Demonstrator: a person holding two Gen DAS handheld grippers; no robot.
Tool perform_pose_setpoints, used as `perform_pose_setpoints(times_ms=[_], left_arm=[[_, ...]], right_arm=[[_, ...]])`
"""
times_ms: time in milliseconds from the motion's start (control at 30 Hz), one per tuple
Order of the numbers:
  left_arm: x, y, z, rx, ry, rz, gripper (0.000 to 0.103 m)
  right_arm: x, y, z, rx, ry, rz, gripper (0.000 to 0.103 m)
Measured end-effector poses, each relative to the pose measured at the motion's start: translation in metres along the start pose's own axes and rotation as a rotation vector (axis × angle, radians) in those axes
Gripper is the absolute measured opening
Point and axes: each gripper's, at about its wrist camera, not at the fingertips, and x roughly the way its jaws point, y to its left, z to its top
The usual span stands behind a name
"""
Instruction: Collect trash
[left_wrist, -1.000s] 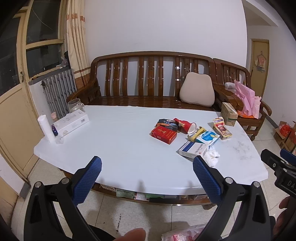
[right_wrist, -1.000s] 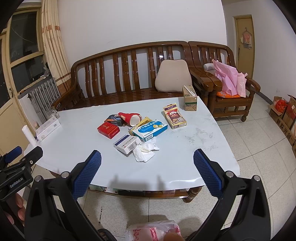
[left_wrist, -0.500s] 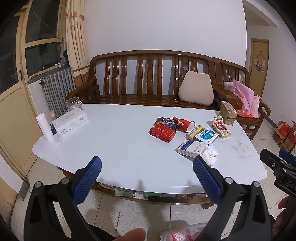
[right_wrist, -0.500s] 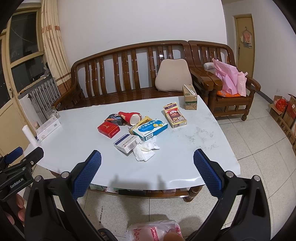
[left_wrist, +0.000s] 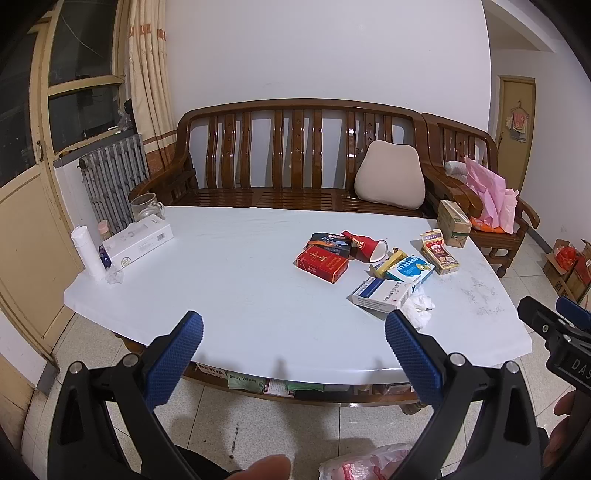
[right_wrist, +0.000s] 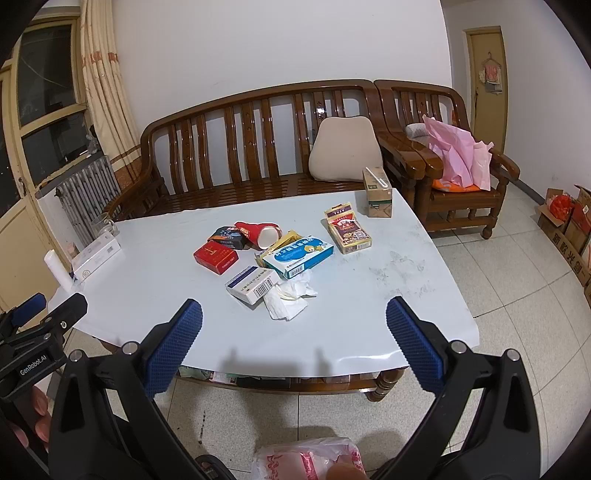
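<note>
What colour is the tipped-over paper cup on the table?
The paper cup is red outside, white inside; clearest in the right wrist view.

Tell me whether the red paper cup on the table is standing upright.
No. The red paper cup lies on its side, its open white mouth facing the blue-and-white box.

Even indoor light from overhead, sharp throughout. The counter carries soft shadows along its near edge; the bench gleams. Fisheye bending and dark corners at every edge.
</note>
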Motion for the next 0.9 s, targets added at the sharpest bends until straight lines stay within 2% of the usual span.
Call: perform_pose_setpoints(times_ms=[467,900], left_arm=[[0.001,0.002,0.000,-0.008,0.005,0.004,0.096],[0.028,0.000,0.007,-0.008,0.046,-0.002,0.096]], right_arm=[[-0.002,-0.002,-0.002,0.007,-0.003,-0.003,0.098],[0.003,-0.023,0.014,-0.013,0.017,-0.005,0.098]])
